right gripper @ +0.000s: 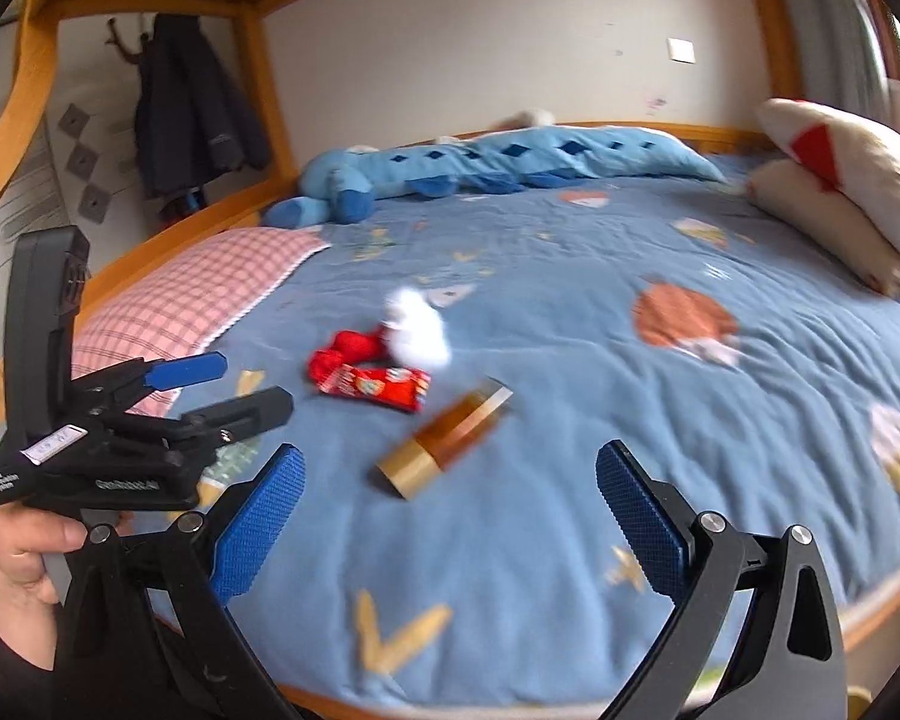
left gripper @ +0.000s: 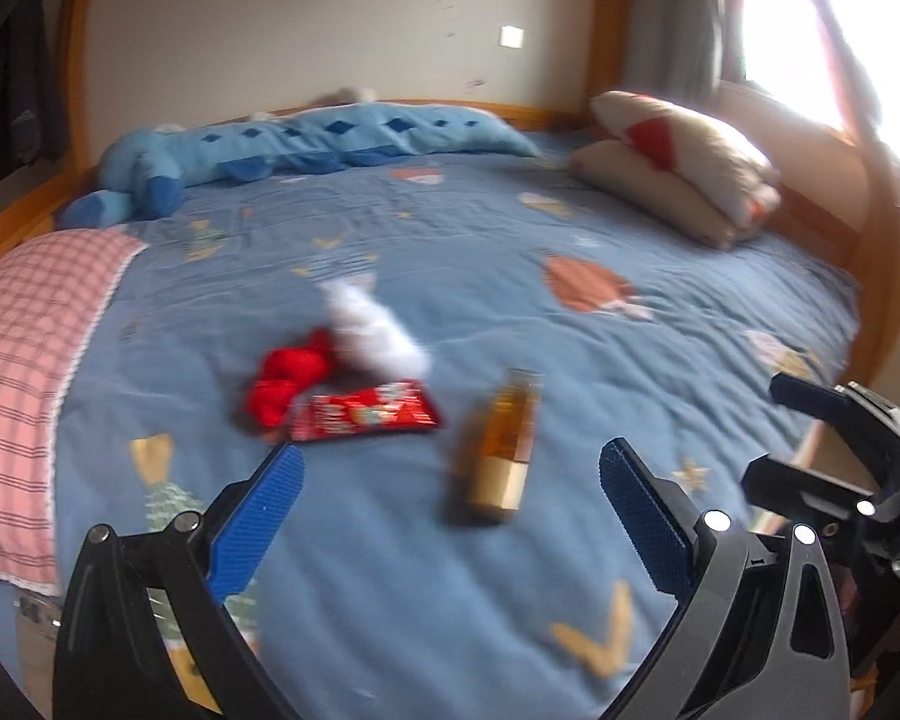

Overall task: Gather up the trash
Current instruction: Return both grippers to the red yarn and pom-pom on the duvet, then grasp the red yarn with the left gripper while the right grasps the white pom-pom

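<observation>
On the blue patterned bedspread (left gripper: 510, 252), left to right: a crumpled red wrapper (left gripper: 285, 381), a flat red snack packet (left gripper: 363, 414) just near of it, a white tissue wad (left gripper: 375, 333), and an amber bottle (left gripper: 501, 450) lying on its side. Left gripper (left gripper: 450, 498) and right gripper (right gripper: 450, 492) hover near the bed's near edge, jaws spread wide, both empty. Far left lies a pink checked pillow (left gripper: 24, 360); far right, stacked cream cushions (left gripper: 684, 168).
</observation>
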The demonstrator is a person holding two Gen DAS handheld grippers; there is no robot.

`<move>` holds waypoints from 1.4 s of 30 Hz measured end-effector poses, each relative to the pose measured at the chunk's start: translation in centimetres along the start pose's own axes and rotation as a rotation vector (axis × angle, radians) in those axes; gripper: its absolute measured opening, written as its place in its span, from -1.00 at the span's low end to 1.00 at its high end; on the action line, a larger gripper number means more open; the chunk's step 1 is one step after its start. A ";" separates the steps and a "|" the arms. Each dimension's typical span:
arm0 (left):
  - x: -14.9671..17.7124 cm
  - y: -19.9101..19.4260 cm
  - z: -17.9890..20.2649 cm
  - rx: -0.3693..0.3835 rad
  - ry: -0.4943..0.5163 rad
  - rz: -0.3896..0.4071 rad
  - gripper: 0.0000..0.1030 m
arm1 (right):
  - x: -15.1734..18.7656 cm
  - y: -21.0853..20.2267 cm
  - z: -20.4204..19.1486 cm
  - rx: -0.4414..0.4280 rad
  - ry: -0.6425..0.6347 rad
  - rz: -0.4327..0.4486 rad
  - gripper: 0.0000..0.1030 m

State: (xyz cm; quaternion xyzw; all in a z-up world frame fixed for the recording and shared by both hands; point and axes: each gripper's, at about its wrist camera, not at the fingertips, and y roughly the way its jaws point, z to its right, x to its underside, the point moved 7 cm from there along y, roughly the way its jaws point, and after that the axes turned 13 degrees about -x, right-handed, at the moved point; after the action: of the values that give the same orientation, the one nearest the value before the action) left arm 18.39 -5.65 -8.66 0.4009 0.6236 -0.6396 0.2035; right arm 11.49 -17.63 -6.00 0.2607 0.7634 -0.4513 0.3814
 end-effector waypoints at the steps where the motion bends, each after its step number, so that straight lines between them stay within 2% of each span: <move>1: -0.1 0.3 -0.7 -0.013 -0.004 -0.002 0.92 | -0.2 0.6 -0.3 -0.009 -0.003 -0.006 0.83; 9: -1.0 4.1 -4.3 -0.043 -0.055 -0.050 0.92 | -2.0 6.3 -0.2 -0.064 0.005 -0.068 0.83; 22: -2.5 12.2 -7.4 -0.068 -0.086 -0.142 0.92 | -4.5 14.4 1.4 -0.092 -0.039 -0.149 0.82; 27: -2.9 15.4 -8.1 -0.084 -0.089 -0.172 0.92 | -5.1 16.6 2.2 -0.096 -0.038 -0.167 0.82; 37: -2.2 21.3 -9.2 -0.043 -0.138 -0.278 0.91 | -5.3 19.0 3.5 -0.102 -0.035 -0.212 0.80; 39: -1.9 21.8 -9.3 -0.033 -0.140 -0.288 0.86 | -5.5 19.3 3.6 -0.105 -0.036 -0.217 0.80; 42: -1.6 22.2 -9.1 -0.032 -0.121 -0.283 0.50 | -5.5 19.9 3.8 -0.096 -0.036 -0.232 0.80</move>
State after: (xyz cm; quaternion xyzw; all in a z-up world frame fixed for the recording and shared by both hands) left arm 38.59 -0.43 -20.66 0.2664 0.6705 -0.6749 0.1548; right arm 30.73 -12.16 -12.42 0.1439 0.8023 -0.4598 0.3524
